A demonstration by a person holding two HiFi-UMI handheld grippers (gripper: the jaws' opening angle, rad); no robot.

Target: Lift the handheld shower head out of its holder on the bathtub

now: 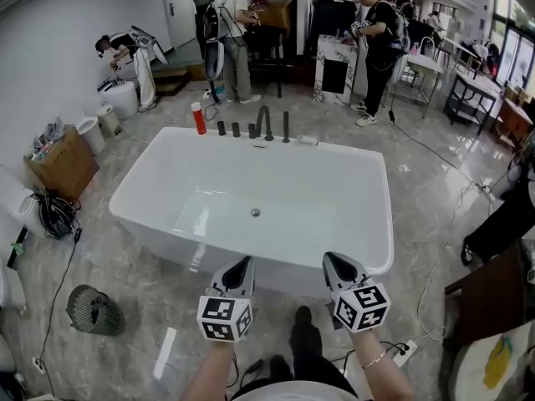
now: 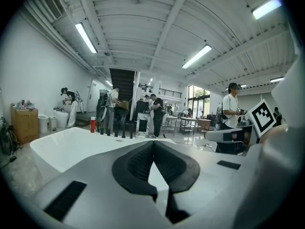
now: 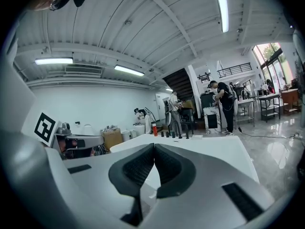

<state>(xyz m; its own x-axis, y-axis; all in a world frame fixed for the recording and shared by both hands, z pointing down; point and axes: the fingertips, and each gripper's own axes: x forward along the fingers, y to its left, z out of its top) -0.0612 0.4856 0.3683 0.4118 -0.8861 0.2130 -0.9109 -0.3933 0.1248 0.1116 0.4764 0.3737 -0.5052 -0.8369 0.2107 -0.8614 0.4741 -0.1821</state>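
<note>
Jaws together, empty, on left gripper (image 1: 242, 263) and right gripper (image 1: 333, 260). Gotta open 1, reach across bathtub (image 1: 383, 215) to far-rim shower head (image 1: 286, 127), lift straight up.

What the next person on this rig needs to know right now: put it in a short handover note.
Left gripper: shut, empty, on the near side of the bathtub.
Right gripper: shut, empty, level with the left one.
Things: the handheld shower head, apparently the dark upright piece at the right end of the fixture row, stands in its holder on the tub's far rim. A red bottle stands at the row's left end.
Done: nothing; the shower head is untouched.
Left: get to the far rim, open a gripper, close it on the shower head and lift it out of the holder.
</note>
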